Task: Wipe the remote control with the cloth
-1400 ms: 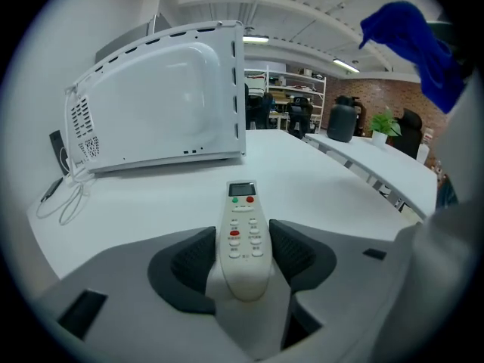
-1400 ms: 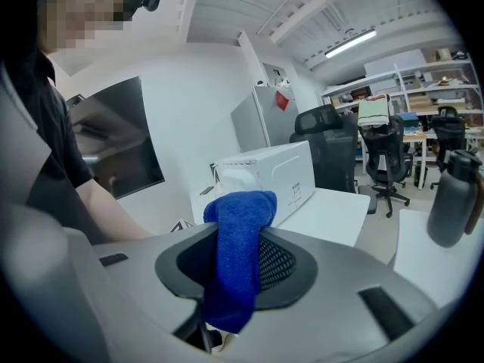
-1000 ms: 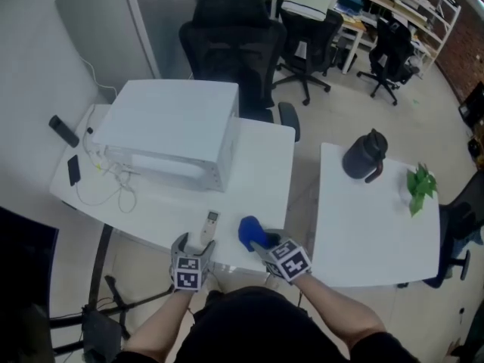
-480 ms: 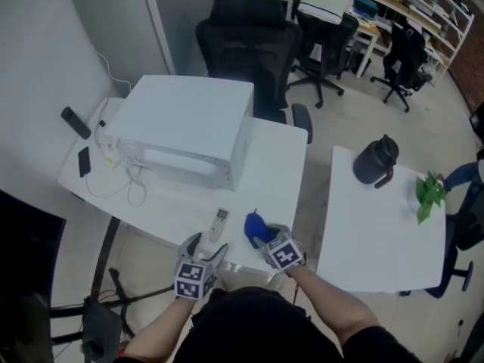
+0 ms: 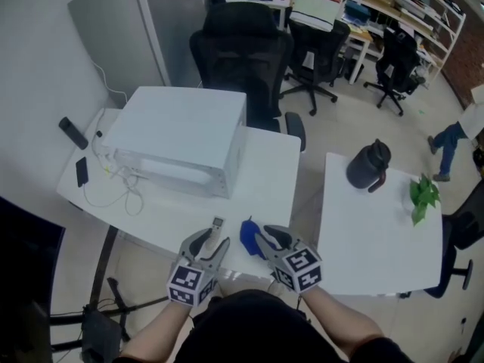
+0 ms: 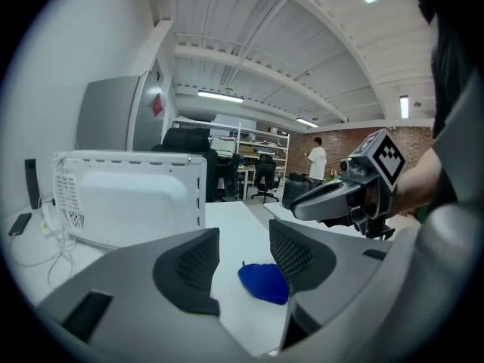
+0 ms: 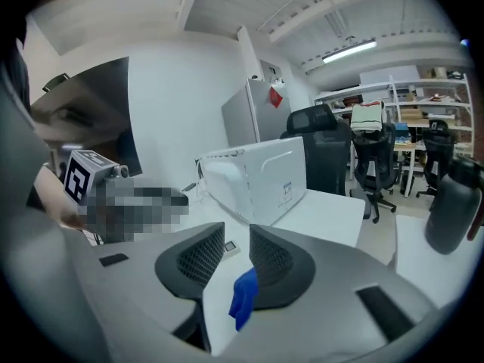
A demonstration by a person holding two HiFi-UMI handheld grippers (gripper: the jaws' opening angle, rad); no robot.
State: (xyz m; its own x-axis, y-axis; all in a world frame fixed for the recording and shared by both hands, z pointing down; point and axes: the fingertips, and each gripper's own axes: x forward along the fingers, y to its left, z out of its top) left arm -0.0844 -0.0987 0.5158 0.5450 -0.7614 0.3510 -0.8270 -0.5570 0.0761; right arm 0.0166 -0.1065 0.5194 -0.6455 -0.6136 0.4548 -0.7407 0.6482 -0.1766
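The left gripper's (image 6: 243, 233) fingers stand apart, having just been closing, with nothing pinched. The cloth (image 6: 264, 282) lies on the table (image 6: 234, 214) just below its right finger. The right gripper's (image 7: 237, 230) fingers, also just closing, leave a narrow empty gap. The remote (image 7: 229, 246) lies beyond them, and the box (image 7: 261, 176) is farther off.

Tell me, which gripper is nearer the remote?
Left. The left gripper hovers just short of the remote; the right gripper sits past the cloth. Both have just been closing their fingers on nothing.
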